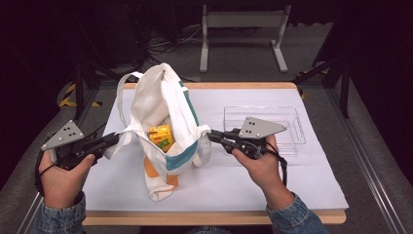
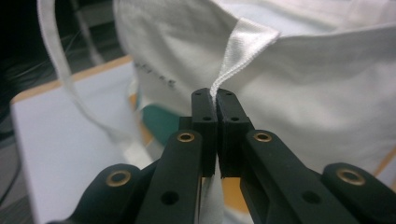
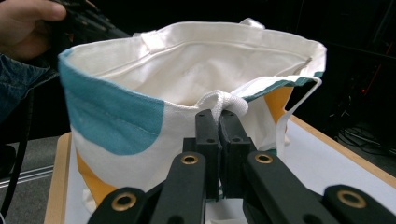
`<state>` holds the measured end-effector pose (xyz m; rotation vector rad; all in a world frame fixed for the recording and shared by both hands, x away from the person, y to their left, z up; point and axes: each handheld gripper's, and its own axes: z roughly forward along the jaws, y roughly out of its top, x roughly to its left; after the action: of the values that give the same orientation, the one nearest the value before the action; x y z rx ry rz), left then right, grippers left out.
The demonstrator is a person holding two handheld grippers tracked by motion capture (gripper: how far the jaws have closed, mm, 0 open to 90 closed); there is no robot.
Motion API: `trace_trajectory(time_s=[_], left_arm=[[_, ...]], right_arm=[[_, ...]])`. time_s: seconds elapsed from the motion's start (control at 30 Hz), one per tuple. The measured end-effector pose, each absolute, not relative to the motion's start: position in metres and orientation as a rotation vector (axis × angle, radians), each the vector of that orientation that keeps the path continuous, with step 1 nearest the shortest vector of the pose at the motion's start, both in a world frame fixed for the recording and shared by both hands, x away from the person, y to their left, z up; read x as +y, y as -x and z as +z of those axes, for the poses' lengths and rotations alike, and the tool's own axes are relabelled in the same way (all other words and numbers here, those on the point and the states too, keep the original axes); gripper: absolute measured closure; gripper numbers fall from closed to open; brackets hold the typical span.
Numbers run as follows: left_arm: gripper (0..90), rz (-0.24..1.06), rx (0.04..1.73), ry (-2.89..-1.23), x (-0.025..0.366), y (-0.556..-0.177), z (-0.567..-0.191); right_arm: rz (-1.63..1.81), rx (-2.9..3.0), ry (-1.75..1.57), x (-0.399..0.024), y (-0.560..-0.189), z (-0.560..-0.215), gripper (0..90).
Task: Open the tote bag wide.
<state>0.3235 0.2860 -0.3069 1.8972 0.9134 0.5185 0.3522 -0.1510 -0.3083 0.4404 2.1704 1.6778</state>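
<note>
A white tote bag (image 1: 163, 129) with teal and orange patches stands near the middle of the table (image 1: 214, 217), on a white mat (image 1: 272, 175), with its mouth pulled open between the 2 grippers.

The left gripper (image 1: 113, 139) holds the bag's left side: in the left gripper view its jaws are pressed together on a fold of white fabric (image 2: 240, 51) that rises from between them. A loose white strap (image 2: 60, 74) hangs to the left of the jaws.

The right gripper (image 1: 213, 135) grips the opposite side of the bag. In the right gripper view its jaws are clamped on a bunched white strap (image 3: 224, 101) at the rim, just below the pale inside of the bag.

Inside the open mouth sits a yellow carton (image 1: 161, 136), upright as far as the high view lets me judge; its print is too small to read.

An empty-looking clear plastic tray (image 1: 292, 129) lies on the mat behind the right hand (image 1: 260, 163), well apart from the bag.
</note>
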Motion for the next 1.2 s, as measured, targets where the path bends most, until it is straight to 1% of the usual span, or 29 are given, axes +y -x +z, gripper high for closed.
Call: trace_trajectory(time_s=[0.17,0.3,0.47,0.6,1.1,1.2], left_arm=[[87.6,0.508,0.971,-1.952,0.292,-0.325,-0.310],[87.6,0.516,0.968,-1.974,0.293,-0.326,-0.312],[87.6,0.470,0.949,-1.987,0.294,-0.328,-0.319],[87.7,0.460,0.948,-2.012,0.297,-0.328,-0.325],[87.7,0.305,0.972,-2.116,0.296,-0.345,-0.354],[87.7,0.235,0.966,-2.135,0.298,-0.347,-0.362]], right_arm=[[1.674,2.161,-0.452,-0.155,-0.352,-0.307,87.6],[1.668,2.162,-0.462,-0.158,-0.352,-0.308,87.5],[1.665,2.166,-0.479,-0.163,-0.353,-0.310,87.4],[1.666,2.178,-0.504,-0.166,-0.354,-0.314,87.4],[1.580,2.261,-0.606,-0.178,-0.362,-0.341,87.4],[1.559,2.280,-0.630,-0.182,-0.364,-0.347,87.4]])
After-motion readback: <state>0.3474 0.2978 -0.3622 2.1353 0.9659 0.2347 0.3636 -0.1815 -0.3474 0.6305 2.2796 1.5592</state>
